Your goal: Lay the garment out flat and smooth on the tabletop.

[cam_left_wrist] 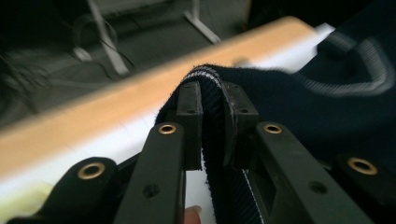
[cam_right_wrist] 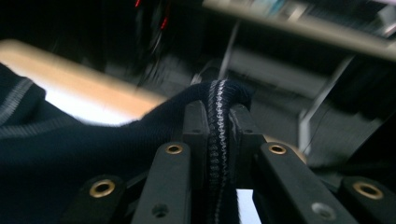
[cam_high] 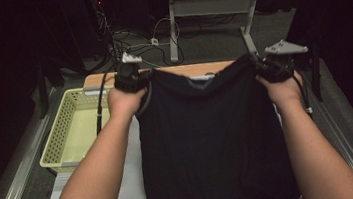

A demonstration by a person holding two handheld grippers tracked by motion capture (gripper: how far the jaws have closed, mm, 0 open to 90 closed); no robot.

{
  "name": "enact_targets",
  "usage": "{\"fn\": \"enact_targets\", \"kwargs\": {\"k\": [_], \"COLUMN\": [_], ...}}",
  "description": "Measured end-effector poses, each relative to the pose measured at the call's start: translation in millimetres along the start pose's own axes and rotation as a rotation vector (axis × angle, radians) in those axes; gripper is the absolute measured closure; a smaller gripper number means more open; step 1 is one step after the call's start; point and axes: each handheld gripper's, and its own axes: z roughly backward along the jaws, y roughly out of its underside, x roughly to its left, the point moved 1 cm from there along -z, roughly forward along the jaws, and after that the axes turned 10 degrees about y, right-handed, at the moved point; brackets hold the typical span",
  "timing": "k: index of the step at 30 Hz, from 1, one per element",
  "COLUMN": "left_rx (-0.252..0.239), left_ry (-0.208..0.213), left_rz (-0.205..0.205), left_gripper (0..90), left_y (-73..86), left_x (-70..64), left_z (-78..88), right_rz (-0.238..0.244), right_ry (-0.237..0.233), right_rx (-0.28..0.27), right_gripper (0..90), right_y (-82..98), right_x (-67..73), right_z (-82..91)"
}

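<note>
You hold a dark shirt up over the table: L gripper & R gripper each clamp a top corner; basket sits left.

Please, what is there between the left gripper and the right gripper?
In the high view, the dark garment hangs stretched between the left gripper and right gripper, each clamped on an upper corner.

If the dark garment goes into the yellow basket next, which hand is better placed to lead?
Probably the left. The left gripper pinches the dark garment right beside the yellow basket; the right gripper, clamped on the opposite corner, is across the table.
</note>
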Motion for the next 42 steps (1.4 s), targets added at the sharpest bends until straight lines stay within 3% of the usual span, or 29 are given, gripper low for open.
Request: {"fn": "enact_targets", "kwargs": {"k": [1,2,3,5,6,7,8,9,10,12,13,14,16,17,21,22,24,25,27,31,32,35,39,42], "left_rx": [0.003,0.011,0.011,0.039,0.040,0.040,0.044,0.049,0.049,0.045,0.039,0.039,0.024,0.015,-0.002,-0.006,-0.012,-0.012,-0.010,-0.010,0.002,0.026,-0.032,-0.023], "left_ry": [-0.012,0.022,0.022,0.047,0.083,0.083,0.106,0.147,0.147,0.189,0.222,0.222,0.243,0.253,0.261,0.263,0.265,0.267,0.266,0.279,0.281,0.269,0.264,0.270], "left_rz": [0.001,0.065,0.065,0.088,0.079,0.079,0.074,0.062,0.062,0.046,0.020,0.020,0.002,-0.006,-0.032,-0.034,-0.046,-0.049,-0.045,-0.020,-0.022,-0.040,-0.033,-0.035], "left_gripper": [76.0,58.0,49.6,43.5,43.5,43.4,42.7,42.4,42.4,42.4,42.3,42.0,41.9,41.9,41.9,42.0,42.1,42.2,42.2,43.2,43.2,42.7,42.7,42.8], "left_y": [-4.8,-5.5,-5.5,5.6,22.8,22.8,32.5,52.6,52.6,71.7,88.5,88.5,104.2,111.8,141.8,150.0,168.2,177.9,196.9,228.7,234.7,248.7,266.7,271.1], "left_x": [2.7,10.0,10.0,7.7,-3.0,-3.0,-9.5,-24.4,-24.4,-39.5,-55.4,-55.4,-69.1,-74.6,-89.3,-92.0,-97.5,-99.7,-102.1,-103.8,-104.5,-106.4,-102.3,-99.7], "left_z": [0.0,-7.9,-7.9,-18.4,-26.2,-26.2,-29.5,-33.5,-33.5,-32.4,-27.6,-27.6,-19.6,-15.0,5.7,11.0,21.8,27.1,38.1,61.8,67.1,81.7,93.6,91.9], "right_rz": [-0.014,-0.044,-0.048,-0.030,-0.033,-0.033,-0.035,-0.034,-0.034,-0.025,-0.025,-0.025,-0.019,-0.019,-0.026,-0.025,-0.021,-0.027,-0.021,-0.011,-0.011,-0.013,-0.028,-0.024], "right_ry": [0.018,0.031,0.030,0.013,0.002,0.002,-0.019,-0.028,-0.028,-0.042,-0.055,-0.055,-0.073,-0.073,-0.088,-0.091,-0.092,-0.094,-0.096,-0.108,-0.108,-0.096,-0.086,-0.079], "right_rx": [-0.021,-0.003,0.029,0.058,0.067,0.067,0.087,0.094,0.094,0.108,0.115,0.115,0.125,0.125,0.133,0.138,0.142,0.147,0.155,0.179,0.179,0.185,0.187,0.184], "right_gripper": [75.8,55.0,52.3,52.2,51.9,51.9,52.0,52.0,52.0,52.0,52.1,52.1,52.0,52.0,52.2,52.4,52.4,52.6,52.5,52.5,52.5,52.5,52.4,52.4], "right_y": [-7.1,-9.9,-6.0,8.7,17.5,17.5,35.7,44.7,44.7,61.5,76.9,76.9,97.7,97.7,123.2,135.0,140.7,151.5,156.6,177.7,177.7,191.0,202.9,208.1], "right_x": [-4.2,-9.6,-10.2,-7.4,-5.5,-5.5,-1.7,0.5,0.5,5.2,10.3,10.3,18.4,18.4,29.2,34.0,36.0,39.3,41.1,47.2,47.2,47.5,46.3,47.0], "right_z": [-0.2,-6.0,-9.6,-11.2,-9.7,-9.7,-3.5,0.6,0.6,10.8,22.9,22.9,42.9,42.9,71.9,86.1,92.9,106.6,113.0,146.0,146.0,171.0,191.5,199.5]}}
